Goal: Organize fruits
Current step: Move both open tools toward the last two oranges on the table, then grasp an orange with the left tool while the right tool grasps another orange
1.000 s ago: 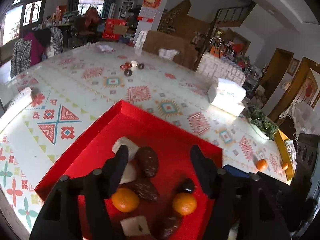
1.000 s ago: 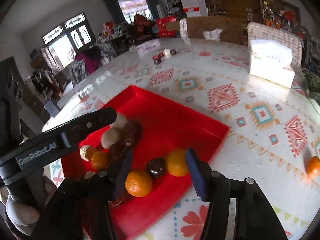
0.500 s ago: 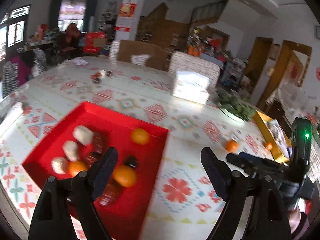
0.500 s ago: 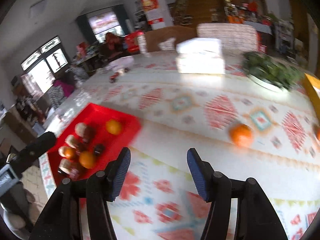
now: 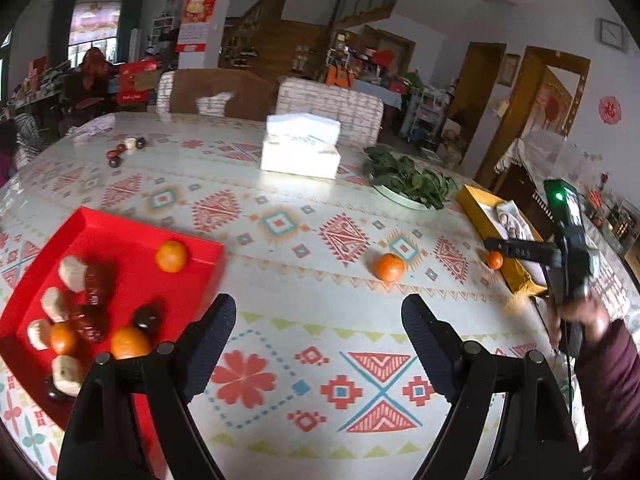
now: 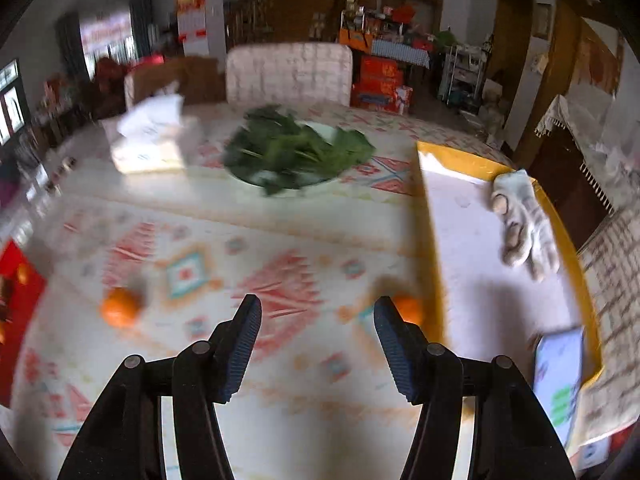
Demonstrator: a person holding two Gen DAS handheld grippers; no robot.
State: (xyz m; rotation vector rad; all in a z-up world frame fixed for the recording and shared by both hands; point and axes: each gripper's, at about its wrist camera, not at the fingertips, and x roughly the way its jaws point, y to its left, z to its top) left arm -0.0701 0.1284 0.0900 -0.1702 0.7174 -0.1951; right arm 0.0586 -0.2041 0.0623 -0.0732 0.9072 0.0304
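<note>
The left gripper [image 5: 318,318] hangs over bare patterned tablecloth [image 5: 280,344] with its jaws spread wide and nothing between them, having just widened. The right gripper [image 6: 316,322], its jaws parted with only cloth between them, points at the table's blurred centre in its own view.

Open cloth runs from the left gripper's fingertips up to mid-frame. At the left edge of the left wrist view sits a red tray [image 5: 116,236] holding oranges, dark pieces and pale pieces. Upper centre stands a white tissue box [image 5: 300,152]; to its right a plate of leafy greens [image 5: 408,184]. A yellow tray [image 5: 480,208] lines the right side, and in the right wrist view it carries a white glove [image 6: 524,220] and a phone [image 6: 558,368].

One loose orange [image 5: 389,267] lies on the cloth above and right of the left gripper, well clear of the fingers. A smaller orange [image 5: 495,260] rests against the yellow tray's near wall; in the right wrist view it sits just behind the right-hand finger.
</note>
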